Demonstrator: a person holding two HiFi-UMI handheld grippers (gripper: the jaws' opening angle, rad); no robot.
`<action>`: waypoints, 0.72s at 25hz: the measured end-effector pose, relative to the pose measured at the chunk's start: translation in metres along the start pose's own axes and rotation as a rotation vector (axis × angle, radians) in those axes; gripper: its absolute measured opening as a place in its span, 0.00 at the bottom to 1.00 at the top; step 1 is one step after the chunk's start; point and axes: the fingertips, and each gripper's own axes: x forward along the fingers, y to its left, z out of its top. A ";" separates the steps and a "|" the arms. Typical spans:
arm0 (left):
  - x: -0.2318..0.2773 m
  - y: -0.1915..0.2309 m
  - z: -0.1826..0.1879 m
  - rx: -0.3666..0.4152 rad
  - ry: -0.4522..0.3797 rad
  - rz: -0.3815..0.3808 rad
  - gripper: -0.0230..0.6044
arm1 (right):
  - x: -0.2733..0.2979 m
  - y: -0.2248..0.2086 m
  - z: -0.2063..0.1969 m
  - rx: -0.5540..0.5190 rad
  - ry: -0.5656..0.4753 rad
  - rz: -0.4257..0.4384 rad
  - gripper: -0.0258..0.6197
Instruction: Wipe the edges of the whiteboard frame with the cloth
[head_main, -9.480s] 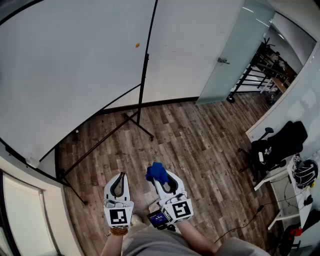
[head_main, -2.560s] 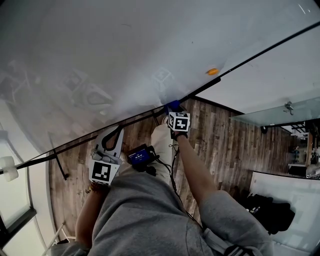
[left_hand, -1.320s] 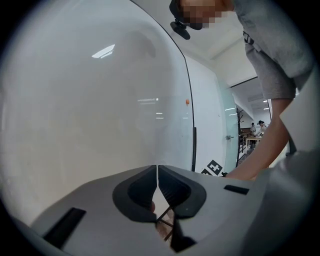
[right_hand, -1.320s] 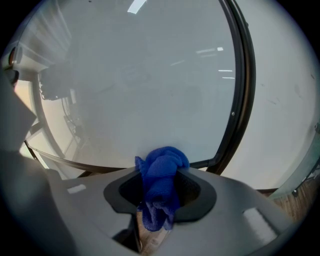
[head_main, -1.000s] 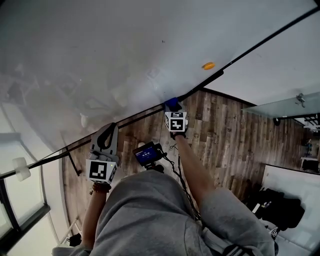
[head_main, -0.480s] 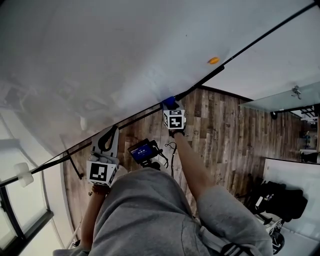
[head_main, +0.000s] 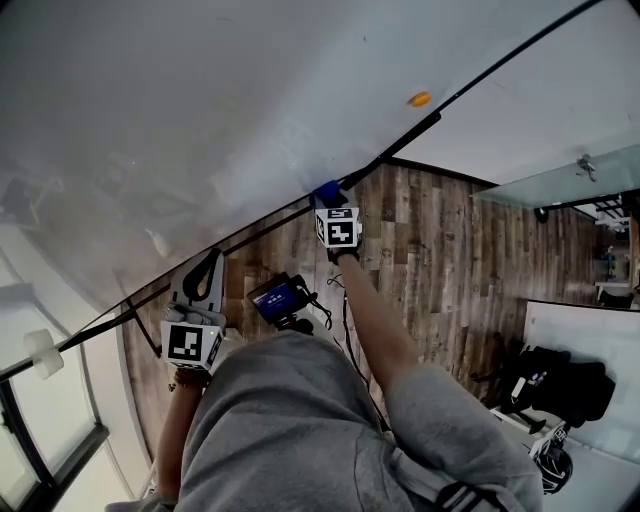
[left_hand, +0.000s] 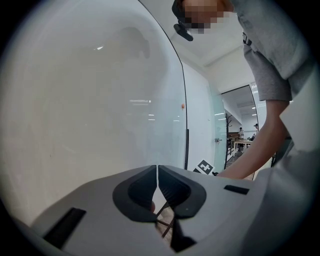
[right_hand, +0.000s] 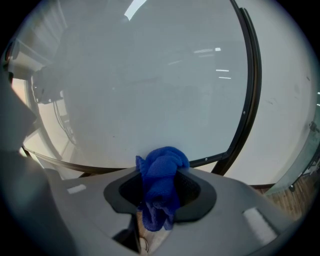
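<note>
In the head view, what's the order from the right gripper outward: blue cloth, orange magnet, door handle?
1. The blue cloth, clamped in the right gripper.
2. The orange magnet, upper right, on the whiteboard.
3. The door handle, far right.

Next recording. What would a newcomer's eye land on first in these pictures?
The big white whiteboard with its thin black frame fills most of every view. Against it the bright blue cloth stands out, bunched in the jaws of the right hand-held gripper at the frame's bottom edge, near the corner. The left hand-held gripper is held off to the left, shut and empty.
</note>
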 end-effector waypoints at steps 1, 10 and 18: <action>-0.001 0.002 0.001 0.003 0.006 -0.001 0.06 | 0.001 0.002 0.000 0.002 0.004 0.000 0.27; -0.010 0.012 0.005 -0.008 -0.049 -0.002 0.06 | -0.002 0.021 -0.002 0.005 0.012 0.009 0.27; -0.020 0.020 -0.001 -0.022 -0.033 -0.005 0.06 | -0.004 0.035 -0.002 0.006 0.016 0.013 0.27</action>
